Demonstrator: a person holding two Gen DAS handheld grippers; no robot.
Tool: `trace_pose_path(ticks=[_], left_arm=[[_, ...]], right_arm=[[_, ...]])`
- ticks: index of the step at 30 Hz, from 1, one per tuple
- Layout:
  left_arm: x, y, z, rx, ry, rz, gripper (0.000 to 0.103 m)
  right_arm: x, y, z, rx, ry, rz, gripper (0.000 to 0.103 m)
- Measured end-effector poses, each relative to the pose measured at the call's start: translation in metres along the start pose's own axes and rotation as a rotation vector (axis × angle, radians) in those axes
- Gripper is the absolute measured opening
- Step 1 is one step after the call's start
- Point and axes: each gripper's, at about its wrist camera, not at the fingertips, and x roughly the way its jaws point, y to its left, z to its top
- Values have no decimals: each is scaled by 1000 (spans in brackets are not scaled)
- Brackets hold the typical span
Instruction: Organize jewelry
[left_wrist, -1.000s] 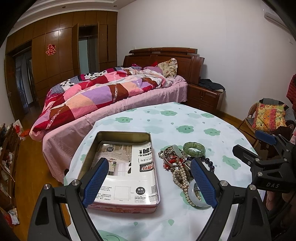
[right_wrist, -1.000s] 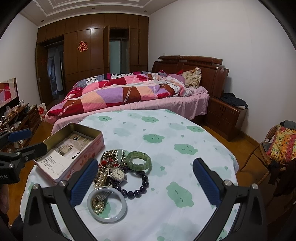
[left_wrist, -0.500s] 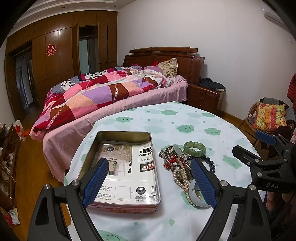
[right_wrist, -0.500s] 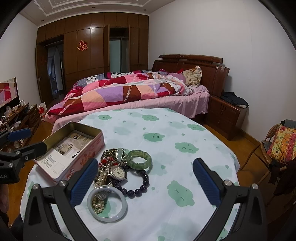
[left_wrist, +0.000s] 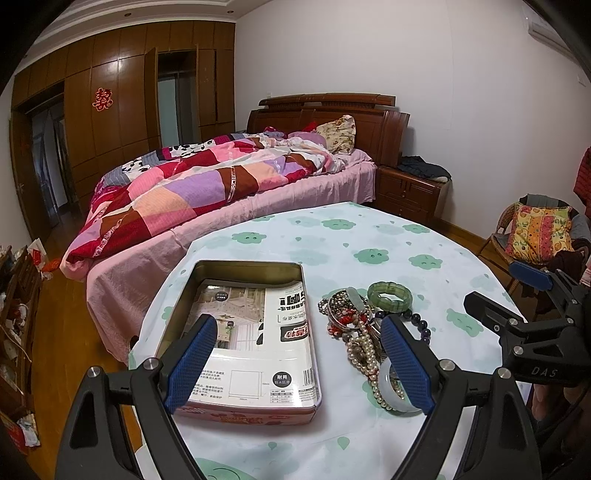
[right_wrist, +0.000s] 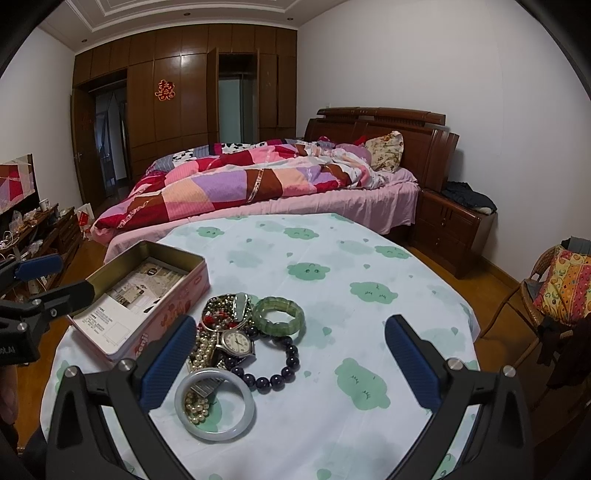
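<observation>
Jewelry pile (right_wrist: 236, 339) on round table (right_wrist: 369, 266) beside open tin (right_wrist: 147, 295) — both grippers spread wide, holding nothing
Left gripper (left_wrist: 299, 362) hovers over tin and pile; right gripper (right_wrist: 290, 362) over pale bangle (right_wrist: 215, 404), watch (right_wrist: 238, 341), dark bead bracelet (right_wrist: 284, 365), green bracelet (right_wrist: 279, 316) — all just right of tin

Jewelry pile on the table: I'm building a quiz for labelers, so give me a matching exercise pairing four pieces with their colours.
Column 1:
1. segmented bangle
2. smooth bangle
3. round-bead bracelet
4. pearl strand

Column 2:
A. dark purple
B. cream
C. translucent green
D. milky white

Pairs: 1-C, 2-D, 3-A, 4-B
</observation>
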Motion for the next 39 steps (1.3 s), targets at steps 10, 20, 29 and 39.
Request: trace_pose_path(ticks=[10,20,29,39], left_arm=[[1,4,0,1,3,-1,90],[8,3,-4,4,17,-5,90],[31,-9,-20,5,79,-57,90],[57,-46,-35,77,183,-135,46]], right_arm=[[0,-1,0,0,2,0,103],[3,4,-11,-2,12,0,103],[15,-20,-33,7,66,-39,103],[21,-53,-49,82,121,-45,103]])
